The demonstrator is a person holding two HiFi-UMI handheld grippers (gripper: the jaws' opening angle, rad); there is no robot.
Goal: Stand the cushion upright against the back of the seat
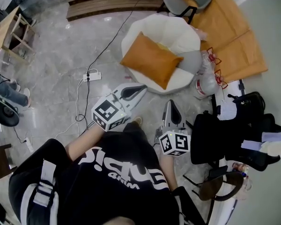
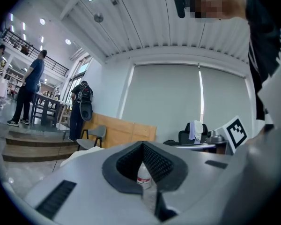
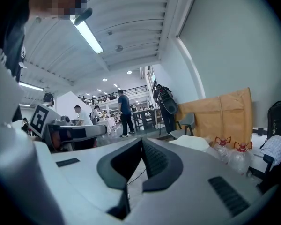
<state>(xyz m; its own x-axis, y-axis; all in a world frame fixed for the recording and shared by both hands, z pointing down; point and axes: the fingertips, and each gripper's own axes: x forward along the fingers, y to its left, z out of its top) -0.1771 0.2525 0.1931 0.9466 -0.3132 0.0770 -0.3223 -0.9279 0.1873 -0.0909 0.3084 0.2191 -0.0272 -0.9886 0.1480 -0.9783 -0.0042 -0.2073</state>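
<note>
The orange cushion point(image 1: 151, 60) lies flat on the white round seat point(image 1: 171, 32). It covers the front part of the seat, one corner reaches over the rim on the left, and it does not lean on the back. Just beside it, on the right of the seat, there is a grey soft piece point(image 1: 191, 62); I cannot tell what it is.

Both grippers are in front of the seat, apart from the cushion. The left gripper point(image 1: 139, 89) points at the seat's front rim. Its jaws are pressed together with nothing between them; through the notch only a far bottle shows. The right gripper point(image 1: 171, 104) is a little further back, and its jaws also meet with nothing held.

Two clear water bottles point(image 1: 206, 78) with red handles stand on the floor at the right of the seat, near brown boards point(image 1: 234, 36). A white power strip point(image 1: 92, 76) with its cables lies on the marble floor at the left, well apart.
</note>
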